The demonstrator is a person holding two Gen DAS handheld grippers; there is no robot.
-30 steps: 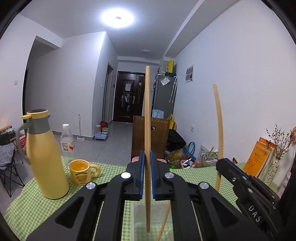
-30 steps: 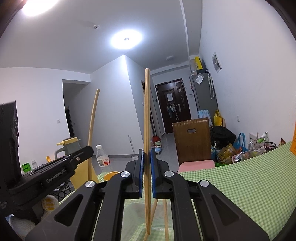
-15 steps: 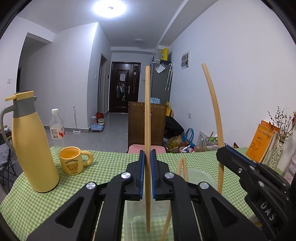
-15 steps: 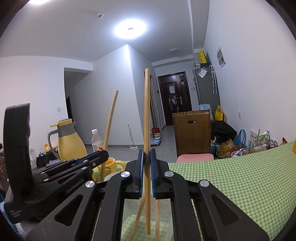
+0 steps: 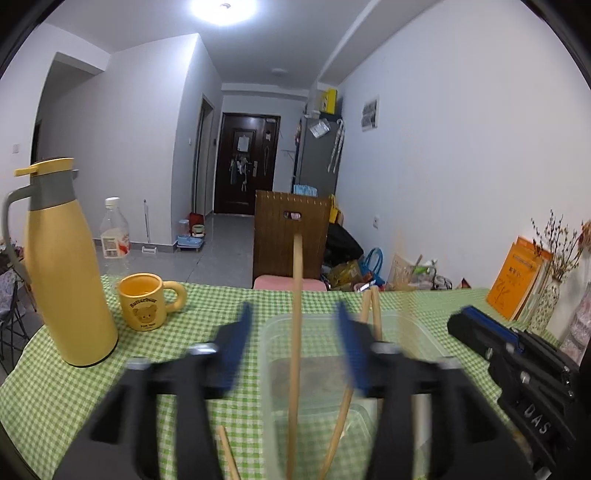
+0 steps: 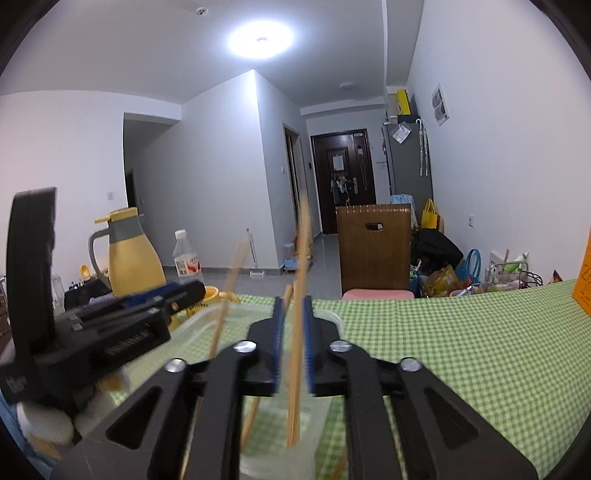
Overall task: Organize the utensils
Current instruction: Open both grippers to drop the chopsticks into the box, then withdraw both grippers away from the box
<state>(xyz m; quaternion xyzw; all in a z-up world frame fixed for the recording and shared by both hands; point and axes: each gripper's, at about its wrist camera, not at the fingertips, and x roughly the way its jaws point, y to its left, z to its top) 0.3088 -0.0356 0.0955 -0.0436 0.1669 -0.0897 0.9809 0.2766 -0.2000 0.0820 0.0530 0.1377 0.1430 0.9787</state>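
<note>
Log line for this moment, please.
left gripper: opening, chopstick loose | right gripper: opening, chopstick loose | both over clear container

Glaring ceiling lamp (image 5: pixel 222 8), blurred foreground, fisheye-bent edges.

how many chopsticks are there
5 chopsticks: one upright in the clear container between the left tool's just-opened jaws; one blurred between the right tool's, also just opened; two leaning at the container's far side; one low left, outside it. Others may be hidden.
</note>
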